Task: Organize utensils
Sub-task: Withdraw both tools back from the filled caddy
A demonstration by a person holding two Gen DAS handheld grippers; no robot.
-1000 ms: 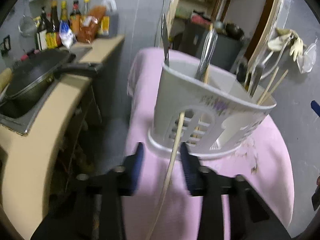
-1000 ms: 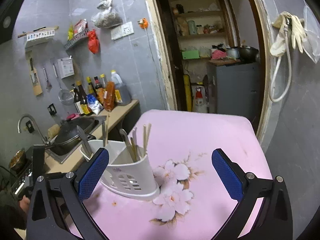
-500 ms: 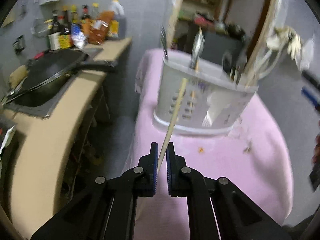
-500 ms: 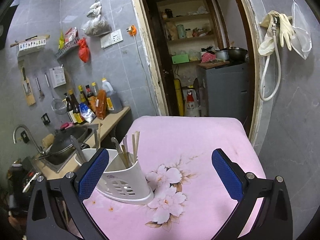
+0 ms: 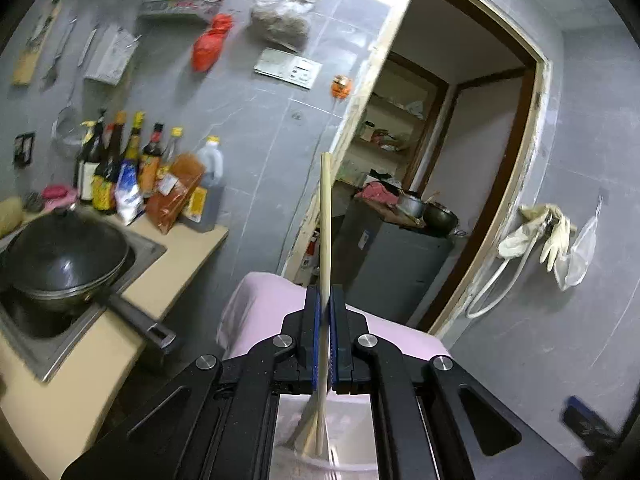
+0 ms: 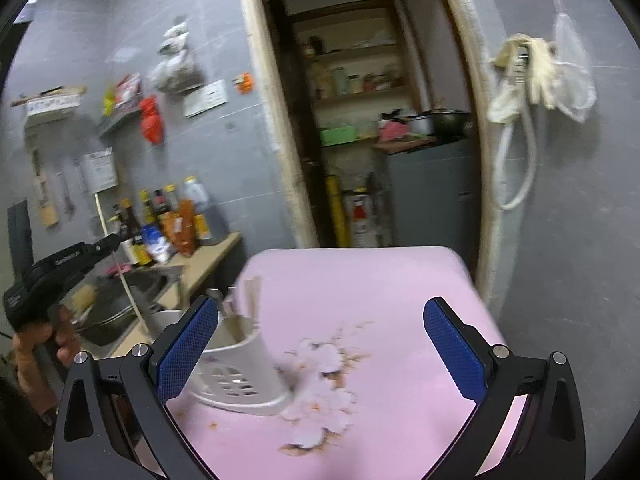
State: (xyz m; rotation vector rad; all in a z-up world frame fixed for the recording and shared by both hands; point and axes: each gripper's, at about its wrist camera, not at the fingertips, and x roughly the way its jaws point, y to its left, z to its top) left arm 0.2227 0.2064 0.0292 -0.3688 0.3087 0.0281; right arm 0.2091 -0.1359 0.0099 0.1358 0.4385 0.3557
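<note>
We take the white utensil holder [image 6: 240, 372] on the pink table [image 6: 392, 300] as our landmark. It stands at the table's left part, near the edge toward the counter with the sink, and it already carries several utensils: some pale sticks and a few metal handles rise above its rim, though the blur does not let us name each one.

Our left gripper [image 5: 325, 300] has its two pads pressed together on a single long chopstick [image 5: 326, 220], pinching it near the lower third, so the stick points almost straight up in the left wrist view. In the right wrist view we see this same gripper held to the left of the holder and higher than its rim, with the stick hanging down toward the holder's left side; we cannot tell if the tip touches it.

Our right gripper [image 6: 320, 344] is spread wide and holds nothing; it hovers over the table, with the holder partly behind its left finger.

We judge the task is well advanced: most utensils stand in the holder, and this chopstick has yet to be set down into a compartment. No loose utensils show on the visible part of the table.
</note>
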